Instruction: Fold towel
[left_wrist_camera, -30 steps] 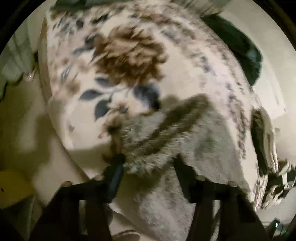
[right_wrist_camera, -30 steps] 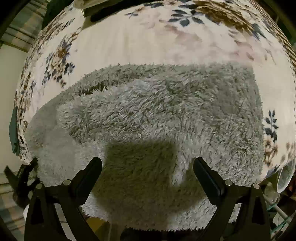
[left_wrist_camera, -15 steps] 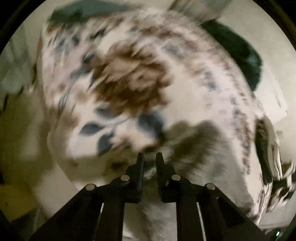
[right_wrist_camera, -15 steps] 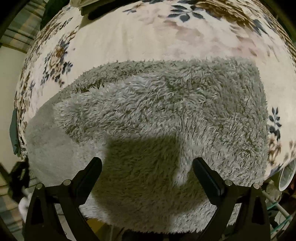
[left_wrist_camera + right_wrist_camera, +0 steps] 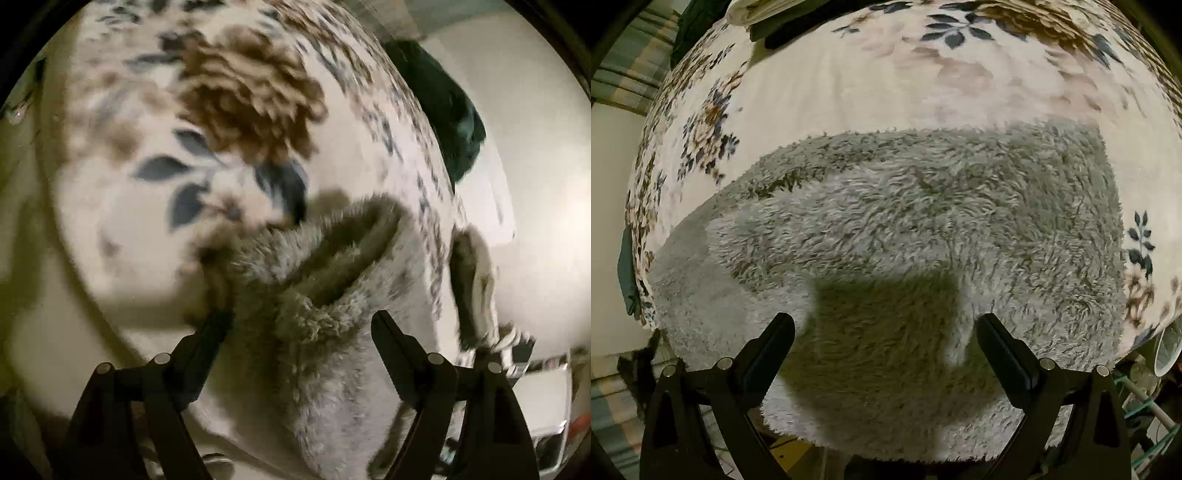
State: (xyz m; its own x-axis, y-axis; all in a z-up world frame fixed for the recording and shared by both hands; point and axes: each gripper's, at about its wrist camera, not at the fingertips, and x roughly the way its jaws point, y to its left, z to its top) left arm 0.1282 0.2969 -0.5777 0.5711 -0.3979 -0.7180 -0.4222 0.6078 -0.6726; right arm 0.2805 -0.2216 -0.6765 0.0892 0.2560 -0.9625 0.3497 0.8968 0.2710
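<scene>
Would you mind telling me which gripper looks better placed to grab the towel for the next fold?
Probably the left gripper: its open fingers straddle a raised, bunched edge of the grey towel. The right gripper is open over flat pile, with no edge between its fingers.

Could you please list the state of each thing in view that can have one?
Towel: folded over, lying on the floral blanket; one end bunched up.
Left gripper: open, astride the bunched end.
Right gripper: open, empty, above the towel.
</scene>
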